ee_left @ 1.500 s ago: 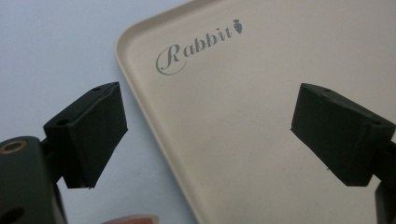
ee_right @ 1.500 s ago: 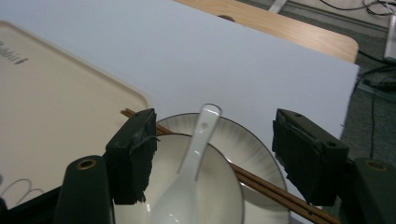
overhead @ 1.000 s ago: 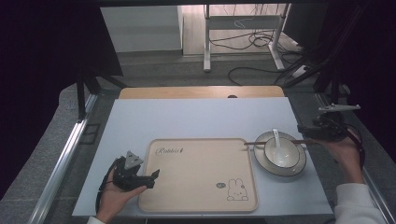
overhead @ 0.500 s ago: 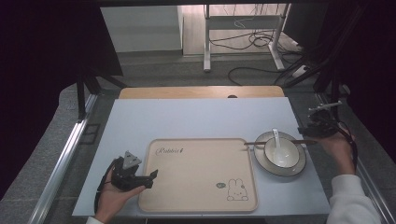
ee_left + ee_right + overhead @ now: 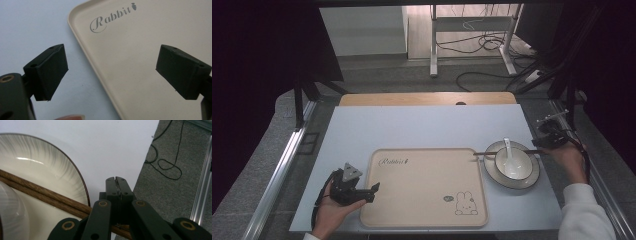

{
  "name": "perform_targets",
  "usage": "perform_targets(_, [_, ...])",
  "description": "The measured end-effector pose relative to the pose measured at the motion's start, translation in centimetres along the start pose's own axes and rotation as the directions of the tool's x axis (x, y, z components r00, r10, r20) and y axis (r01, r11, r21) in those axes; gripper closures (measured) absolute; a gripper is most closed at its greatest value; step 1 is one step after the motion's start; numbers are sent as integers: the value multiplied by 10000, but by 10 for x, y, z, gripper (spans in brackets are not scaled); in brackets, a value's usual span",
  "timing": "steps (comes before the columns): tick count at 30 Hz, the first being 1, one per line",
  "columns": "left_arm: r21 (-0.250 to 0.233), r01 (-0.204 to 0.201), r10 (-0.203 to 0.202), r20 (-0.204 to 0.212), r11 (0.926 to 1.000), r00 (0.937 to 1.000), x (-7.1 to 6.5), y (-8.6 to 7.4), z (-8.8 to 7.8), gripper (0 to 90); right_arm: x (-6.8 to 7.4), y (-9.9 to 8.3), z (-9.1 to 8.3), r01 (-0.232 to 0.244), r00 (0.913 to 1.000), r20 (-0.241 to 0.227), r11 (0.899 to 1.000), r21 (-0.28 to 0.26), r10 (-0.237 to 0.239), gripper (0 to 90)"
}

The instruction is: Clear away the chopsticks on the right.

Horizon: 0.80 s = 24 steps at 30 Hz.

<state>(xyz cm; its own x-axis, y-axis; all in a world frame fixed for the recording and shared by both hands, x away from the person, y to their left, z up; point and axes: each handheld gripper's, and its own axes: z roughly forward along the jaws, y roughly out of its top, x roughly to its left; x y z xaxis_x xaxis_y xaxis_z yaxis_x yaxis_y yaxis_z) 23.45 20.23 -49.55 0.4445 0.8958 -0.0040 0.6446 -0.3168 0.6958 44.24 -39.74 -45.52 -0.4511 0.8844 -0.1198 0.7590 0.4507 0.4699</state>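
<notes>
A beige "Rabbit" tray (image 5: pixel 422 185) (image 5: pixel 140 62) lies at the front middle of the table. My left gripper (image 5: pixel 371 193) (image 5: pixel 112 72) stands open astride its left edge, one jaw over the table and one over the tray. To the right, a plate (image 5: pixel 492 172) (image 5: pixel 50 162) carries a white bowl (image 5: pixel 513 165) (image 5: pixel 10 215) with a spoon (image 5: pixel 508 147) in it. Brown chopsticks (image 5: pixel 492 153) (image 5: pixel 45 192) lie across the plate. My right gripper (image 5: pixel 539 147) (image 5: pixel 116 182) has just been closing and is shut on their right end.
The white table top (image 5: pixel 412 130) ends at a wooden board (image 5: pixel 427 98) at the far side. Right of the table a metal rail (image 5: pixel 202 195) runs along grey floor with loose cables (image 5: pixel 167 167).
The right hand has come down and in toward the chopsticks' right end, and its jaws have closed there. The left hand and gripper have stayed put.
</notes>
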Motion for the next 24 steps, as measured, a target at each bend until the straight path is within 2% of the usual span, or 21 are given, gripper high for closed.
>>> perform_targets(6, [-58, -51, 51, 21, 10000, 10000, -1, 1, 0, 106, 0, -7, 3, 31, 9998, 211, 9992, 392, -39, 887])
perform_targets(15, [-68, -33, 33, -8, 10000, 10000, 1, 0, -2, 106, 2, -20, -3, -8, 9993, 367, 9982, 602, -14, 887])
perform_targets(24, [-117, -24, 24, 0, 9999, 10000, 2, 0, -5, 106, 5, -33, -9, -62, 9995, 315, 9972, 741, 39, 887])
